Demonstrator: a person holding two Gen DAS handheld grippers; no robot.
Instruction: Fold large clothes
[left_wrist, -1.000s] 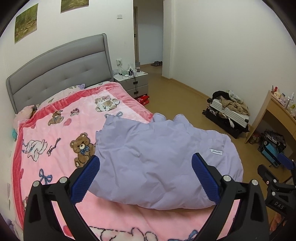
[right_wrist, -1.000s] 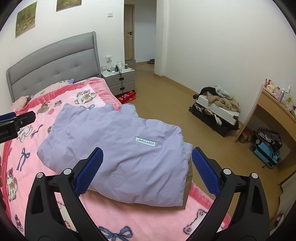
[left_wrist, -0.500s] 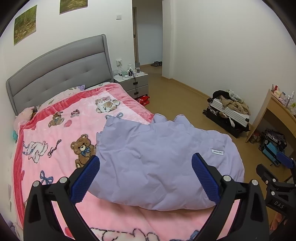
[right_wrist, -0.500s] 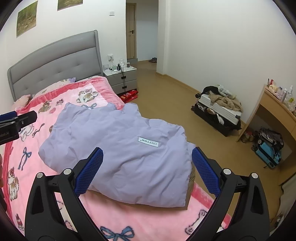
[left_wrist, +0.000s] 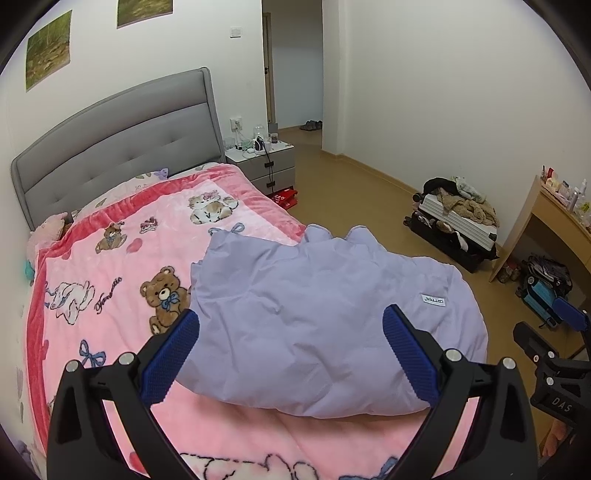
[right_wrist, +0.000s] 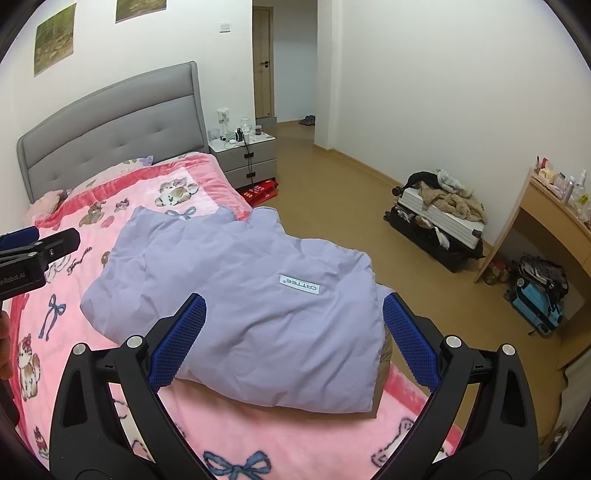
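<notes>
lilac jacket (left_wrist: 325, 325) folded into a puffy bundle, lying on the pink blanket (left_wrist: 122, 266) near the foot of the bed, toward its right edge by the floor. white label (right_wrist: 299, 284) facing up on top of the bundle. brown lining showing at the bundle's right fold in the right wrist view.

left gripper (left_wrist: 291, 354) spread wide, blue pads (left_wrist: 170, 356) apart with nothing between them, held above the near edge of the jacket, not touching it. right gripper (right_wrist: 293, 339) likewise wide open and empty, hovering over the near right corner of the bundle. left gripper also seen at the left edge of the right wrist view, right gripper at the right edge of the left wrist view, well apart from each other.

grey headboard (left_wrist: 118, 140) at the far end, against the white wall with two pictures (left_wrist: 48, 50). nightstand (left_wrist: 266, 162) just beside the bed, cluttered with small items and cables. red box (right_wrist: 260, 190) on the floor near it. open suitcase (left_wrist: 454, 225) heaped with clothes by the right wall. wooden desk (left_wrist: 550, 221) at far right, a blue bag (right_wrist: 535, 299) on the floor beside it.
</notes>
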